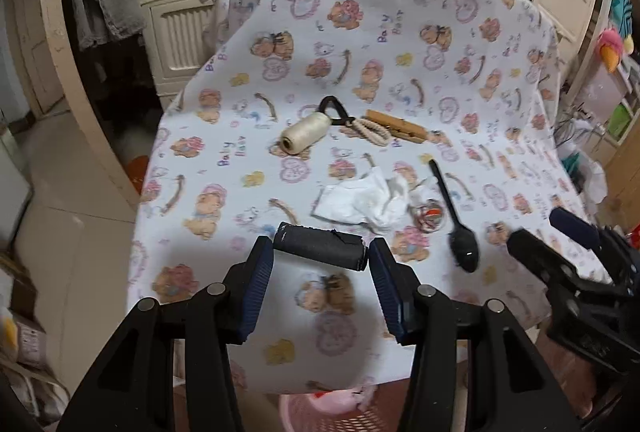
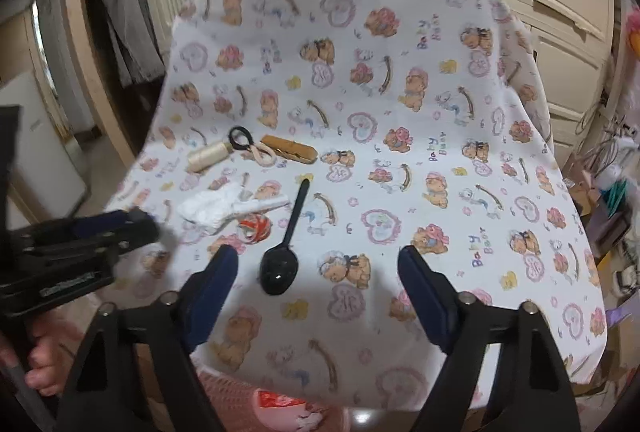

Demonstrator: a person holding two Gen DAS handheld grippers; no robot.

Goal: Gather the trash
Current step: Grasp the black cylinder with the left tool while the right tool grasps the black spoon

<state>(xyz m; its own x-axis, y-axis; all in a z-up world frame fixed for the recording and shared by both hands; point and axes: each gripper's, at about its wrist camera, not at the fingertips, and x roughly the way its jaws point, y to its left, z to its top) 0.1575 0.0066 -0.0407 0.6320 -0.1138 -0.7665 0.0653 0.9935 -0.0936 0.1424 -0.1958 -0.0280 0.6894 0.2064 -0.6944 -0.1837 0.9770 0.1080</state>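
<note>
The left gripper pinches a dark grey foam cylinder end to end between its blue pads, above the near edge of the bear-print cloth-covered table. The cylinder's long axis runs crosswise, from pad to pad. A pink mesh basket sits below the near edge, directly beneath this gripper; the drop is judged to be down and slightly back. The right gripper is spread wide and empty, with a black plastic spoon between its fingers, handle pointing away. A crumpled white tissue lies beyond the left gripper.

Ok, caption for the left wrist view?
Left gripper clamps a black roll above the cloth, tissue just beyond.
</note>
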